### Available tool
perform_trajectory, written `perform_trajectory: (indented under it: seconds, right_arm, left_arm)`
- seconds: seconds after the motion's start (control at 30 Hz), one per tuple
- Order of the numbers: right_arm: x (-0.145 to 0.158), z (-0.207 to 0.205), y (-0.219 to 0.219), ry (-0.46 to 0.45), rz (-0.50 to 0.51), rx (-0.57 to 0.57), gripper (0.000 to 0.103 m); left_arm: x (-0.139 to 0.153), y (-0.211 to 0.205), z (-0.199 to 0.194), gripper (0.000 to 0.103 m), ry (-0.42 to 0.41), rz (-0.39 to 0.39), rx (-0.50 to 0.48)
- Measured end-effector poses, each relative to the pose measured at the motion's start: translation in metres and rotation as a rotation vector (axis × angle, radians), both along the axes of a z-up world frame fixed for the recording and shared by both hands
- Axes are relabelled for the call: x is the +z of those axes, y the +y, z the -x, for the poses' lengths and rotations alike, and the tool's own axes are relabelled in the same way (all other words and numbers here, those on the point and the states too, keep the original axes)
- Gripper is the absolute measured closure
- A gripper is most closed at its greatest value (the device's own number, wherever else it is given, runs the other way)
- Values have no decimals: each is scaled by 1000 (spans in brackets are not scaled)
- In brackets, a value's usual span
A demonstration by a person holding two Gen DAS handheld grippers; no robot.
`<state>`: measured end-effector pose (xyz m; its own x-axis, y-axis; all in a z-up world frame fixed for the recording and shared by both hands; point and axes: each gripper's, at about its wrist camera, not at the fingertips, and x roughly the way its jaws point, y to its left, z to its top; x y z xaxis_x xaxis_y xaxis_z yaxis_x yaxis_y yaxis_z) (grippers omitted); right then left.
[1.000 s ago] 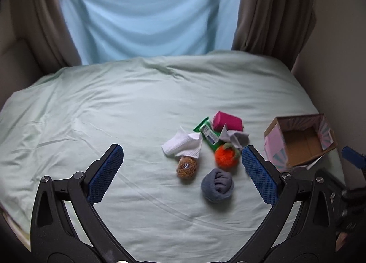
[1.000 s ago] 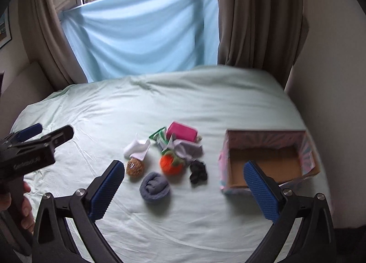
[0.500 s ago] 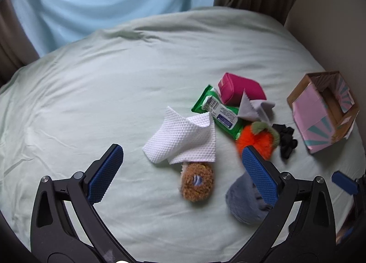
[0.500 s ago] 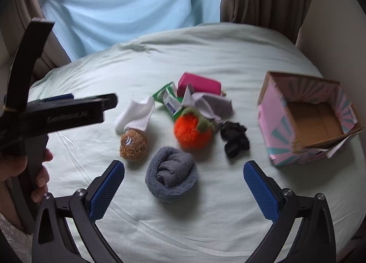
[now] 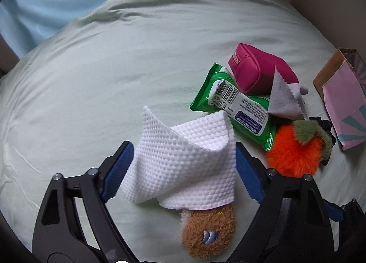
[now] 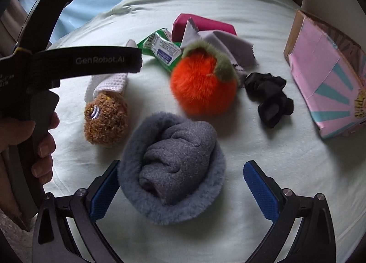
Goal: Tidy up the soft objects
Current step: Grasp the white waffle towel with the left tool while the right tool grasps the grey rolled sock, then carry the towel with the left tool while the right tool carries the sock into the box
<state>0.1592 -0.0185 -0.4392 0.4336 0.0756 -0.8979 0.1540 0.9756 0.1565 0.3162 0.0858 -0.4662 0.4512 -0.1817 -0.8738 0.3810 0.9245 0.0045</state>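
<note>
My left gripper [image 5: 183, 171] points down at a white dimpled cloth [image 5: 183, 160]. Its jaws are closing, the cloth is between the blue pads [image 5: 116, 171], and no firm squeeze shows. A brown plush ball [image 5: 208, 233] pokes out from under the cloth. My right gripper [image 6: 181, 191] straddles a rolled grey fleece bundle [image 6: 173, 169]. Its jaws are closing a little; the left pad is at the bundle's edge and the right pad stands apart. An orange plush fruit [image 6: 203, 84], a black scrunchie [image 6: 270, 100] and a grey cloth [image 6: 219, 41] lie behind.
A green wipes pack [image 5: 238, 107] and a pink pouch [image 5: 256, 73] lie among the soft things on the pale green bed sheet [image 5: 114, 68]. A pink cardboard box [image 6: 324, 80] stands open at the right. One of the left gripper's fingers [image 6: 103, 60] and a hand [image 6: 34, 137] fill the left side.
Both grippers have dropped steeply towards the bed. The left one has come down over the white cloth with narrower jaws, and the right one over the grey bundle.
</note>
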Motion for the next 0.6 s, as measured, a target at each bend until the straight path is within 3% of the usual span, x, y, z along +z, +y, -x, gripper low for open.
perform_trajectory:
  seconds: [0.03, 0.1, 0.13, 0.23, 0.4, 0.6]
  right_arm:
    - [-3, -2, 0, 4, -16, 9, 11]
    - [-6, -5, 1, 13, -58, 26, 30]
    - [-5, -6, 2, 13, -75, 29, 32]
    - [-1, -7, 3, -4, -68, 35, 41]
    - [4, -3, 1, -4, -69, 48, 53]
    - [20, 5, -2, -21, -39, 44, 55]
  left_arm:
    - [-3, 2, -2, 38, 14, 2, 7]
    - [-8, 6, -5, 53, 38, 10, 16]
    - [-9, 8, -6, 60, 47, 14, 20]
    - [-6, 15, -8, 70, 53, 28, 35]
    - [3, 22, -7, 82, 53, 54, 62]
    - [24, 29, 5, 84, 42, 66, 89]
